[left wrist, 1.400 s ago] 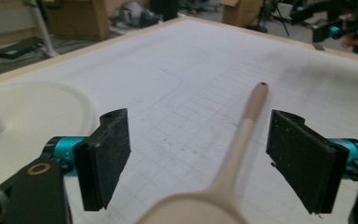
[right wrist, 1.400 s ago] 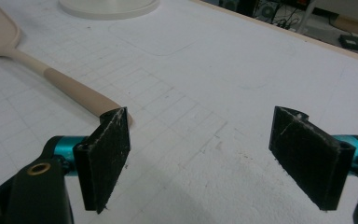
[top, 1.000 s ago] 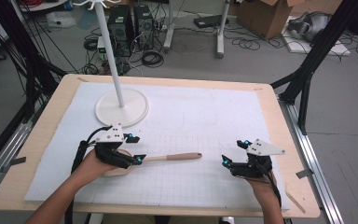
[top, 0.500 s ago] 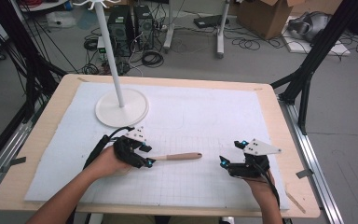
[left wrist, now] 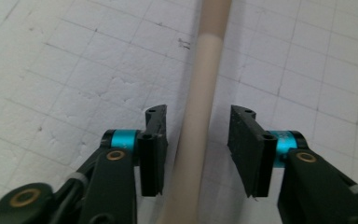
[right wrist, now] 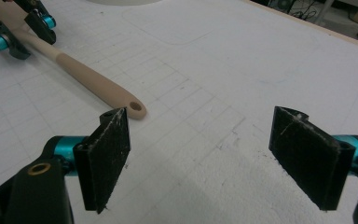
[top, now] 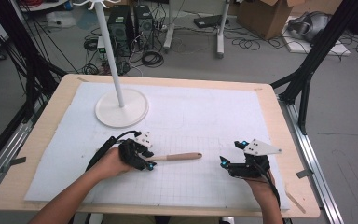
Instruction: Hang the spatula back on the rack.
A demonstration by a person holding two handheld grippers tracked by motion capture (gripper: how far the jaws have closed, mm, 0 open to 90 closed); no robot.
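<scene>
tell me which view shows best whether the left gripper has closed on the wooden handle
The left gripper view: the wooden handle runs between the left gripper with gaps on both sides, jaws just closing. High view hides that under the hand; right gripper view shows it far off.

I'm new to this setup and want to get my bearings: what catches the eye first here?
A pale wooden handle lies on the white gridded mat near the table's front, with the left gripper astride it; its jaws have just been closing, with a gap still showing on each side of the handle. The right gripper waits open just past the handle's holed end. A tall white stand rises at the back left.
</scene>
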